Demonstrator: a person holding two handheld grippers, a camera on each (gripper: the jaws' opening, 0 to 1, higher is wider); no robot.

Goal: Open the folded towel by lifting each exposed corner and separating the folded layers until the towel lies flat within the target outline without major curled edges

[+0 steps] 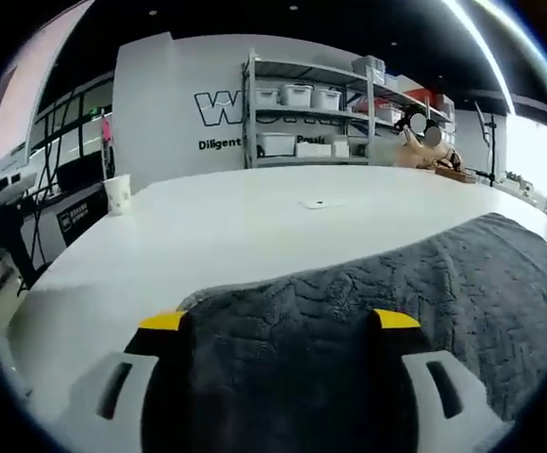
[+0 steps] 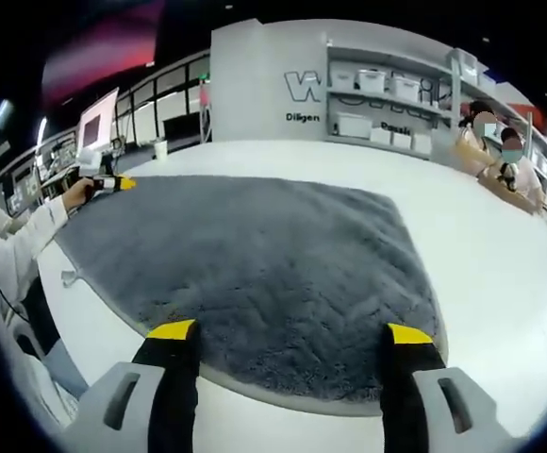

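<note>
R gripper (image 2: 290, 332) jaws wide, nothing held, tips at near edge of grey towel (image 2: 255, 255). Towel spread flat on white table (image 2: 481, 255), long axis running toward L gripper (image 2: 113, 183) at far-left corner; L jaws wide over towel.

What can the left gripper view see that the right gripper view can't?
Left gripper view: a small card lying on the table, and the left gripper open over the towel's edge.

Right gripper view: a person's hand at the towel's far corner, a monitor, and the right gripper, also open.

Both: the grey towel, the paper cup, the shelves of white bins.
</note>
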